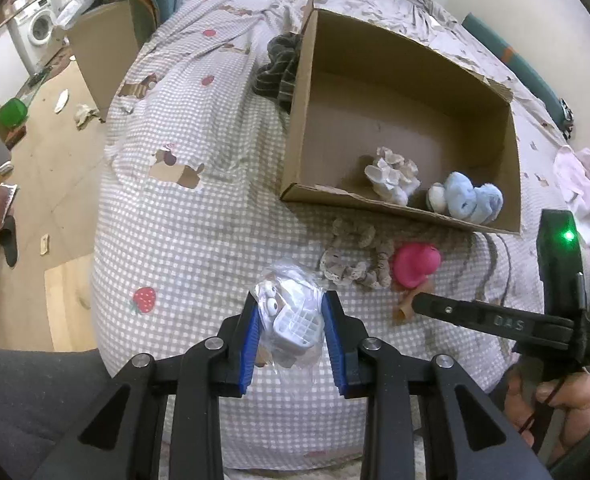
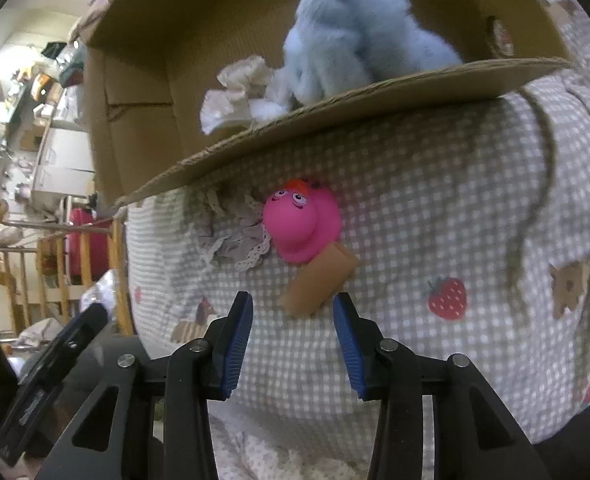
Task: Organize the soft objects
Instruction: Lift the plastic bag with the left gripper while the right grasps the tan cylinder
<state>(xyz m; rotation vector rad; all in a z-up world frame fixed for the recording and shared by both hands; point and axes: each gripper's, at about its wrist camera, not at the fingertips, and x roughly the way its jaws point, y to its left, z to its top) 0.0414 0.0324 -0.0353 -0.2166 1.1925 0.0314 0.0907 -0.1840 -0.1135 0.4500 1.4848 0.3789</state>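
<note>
My left gripper (image 1: 291, 300) is shut on a clear plastic bag holding a white toy (image 1: 291, 316), just above the checked bedspread. A cardboard box (image 1: 295, 128) lies ahead on the bed with a cream cloth bundle (image 1: 393, 174) and a blue plush toy (image 1: 469, 196) inside. A pink ice-cream toy (image 1: 415, 265) with a tan cone lies before the box beside a grey lace scrunchie (image 1: 355, 258). My right gripper (image 2: 293, 304) is open, its pads on either side of the tan cone's end (image 2: 315, 284); the pink toy (image 2: 303, 220) lies just ahead.
A dark striped cloth (image 1: 279, 68) lies left of the box. Pale pink clothes (image 1: 583, 184) sit at the bed's right edge. A second cardboard box (image 1: 99, 52), a washing machine (image 1: 35, 28) and floor clutter lie to the left. The box's front wall (image 2: 335, 108) rises just beyond the pink toy.
</note>
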